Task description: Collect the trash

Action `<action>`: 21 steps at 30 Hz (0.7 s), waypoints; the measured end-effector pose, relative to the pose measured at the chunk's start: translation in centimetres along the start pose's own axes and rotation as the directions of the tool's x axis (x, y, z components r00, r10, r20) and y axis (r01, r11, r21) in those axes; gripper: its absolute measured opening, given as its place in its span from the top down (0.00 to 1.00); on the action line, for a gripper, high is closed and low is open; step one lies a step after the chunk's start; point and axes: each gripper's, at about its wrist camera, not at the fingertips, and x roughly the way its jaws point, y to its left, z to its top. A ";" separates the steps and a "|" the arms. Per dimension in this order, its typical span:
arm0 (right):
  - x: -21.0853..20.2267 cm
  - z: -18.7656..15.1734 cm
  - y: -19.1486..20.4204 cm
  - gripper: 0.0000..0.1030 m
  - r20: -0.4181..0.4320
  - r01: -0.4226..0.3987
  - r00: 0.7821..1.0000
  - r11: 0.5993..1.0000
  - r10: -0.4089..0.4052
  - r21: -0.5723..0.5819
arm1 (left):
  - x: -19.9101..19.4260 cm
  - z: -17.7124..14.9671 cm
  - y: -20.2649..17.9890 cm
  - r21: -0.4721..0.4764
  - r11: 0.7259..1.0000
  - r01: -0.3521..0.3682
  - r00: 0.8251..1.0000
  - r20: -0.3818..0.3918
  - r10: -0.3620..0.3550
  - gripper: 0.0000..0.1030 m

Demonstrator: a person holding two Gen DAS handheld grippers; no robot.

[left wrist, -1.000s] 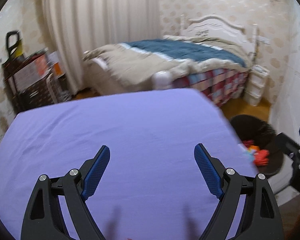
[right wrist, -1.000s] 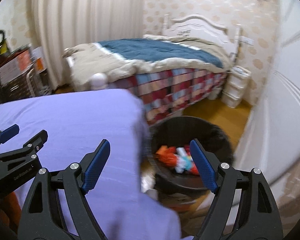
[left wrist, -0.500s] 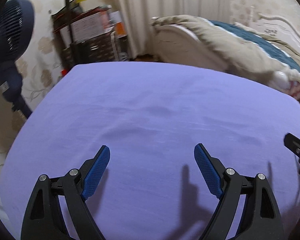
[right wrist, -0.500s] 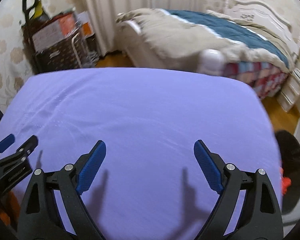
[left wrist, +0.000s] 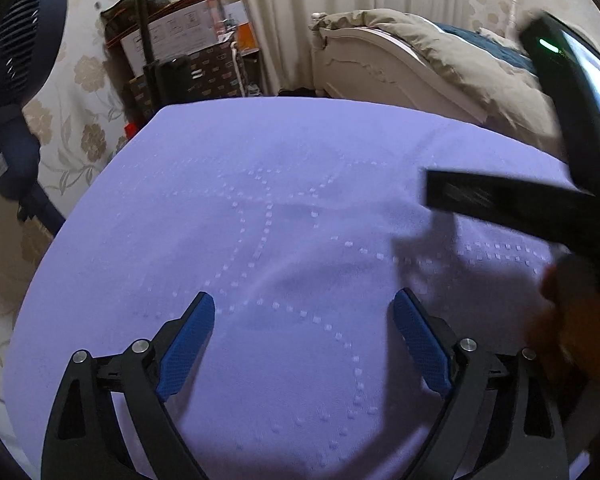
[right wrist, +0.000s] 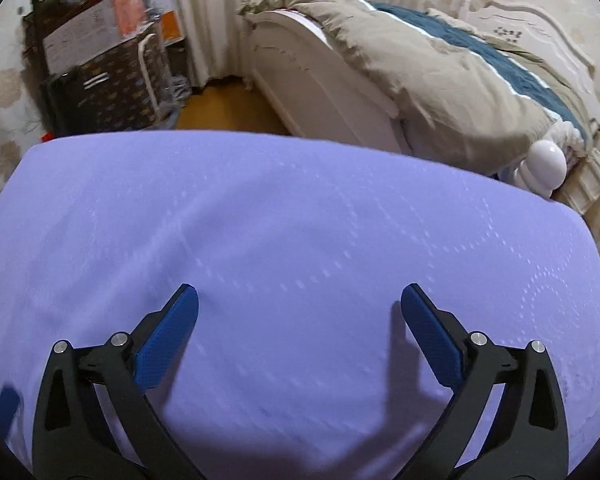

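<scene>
Swung off bin, now over bare purple surface (right wrist: 300, 208). Left tongs (left wrist: 306, 312) and right tongs (right wrist: 298, 300) both opening, nothing between. Bed (right wrist: 440, 64) behind.

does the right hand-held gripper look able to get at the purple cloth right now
Probably yes: the right hand-held gripper hangs over the purple cloth, jaws opening with nothing between them and nothing in the way.

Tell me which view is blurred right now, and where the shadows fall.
Left wrist view: the right gripper crossing at the right edge is smeared by motion; the cloth is sharper. Right wrist view: boxes and bed slightly smeared. Both views: finger shadows fall on the cloth, and the fisheye bows its edges.
</scene>
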 end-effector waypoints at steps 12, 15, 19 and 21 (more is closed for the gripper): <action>0.9 0.6 0.2 0.04 -0.004 -0.009 1.000 0.995 0.010 0.097 | 1.0 0.6 1.0 -0.036 0.998 0.058 0.998 -0.021 -0.059 0.05; 0.9 0.7 0.3 0.04 -0.004 -0.006 1.000 0.996 0.007 0.094 | 1.0 0.7 1.1 -0.036 0.998 0.058 0.998 -0.022 -0.059 0.05; 0.9 0.7 0.5 0.04 -0.004 -0.005 1.000 0.996 0.006 0.094 | 0.9 0.7 1.1 -0.038 0.998 0.060 0.998 -0.022 -0.061 0.05; 0.9 0.7 0.5 0.04 -0.004 -0.005 1.000 0.996 0.005 0.094 | 0.9 0.7 1.0 -0.037 0.998 0.059 0.998 -0.022 -0.060 0.05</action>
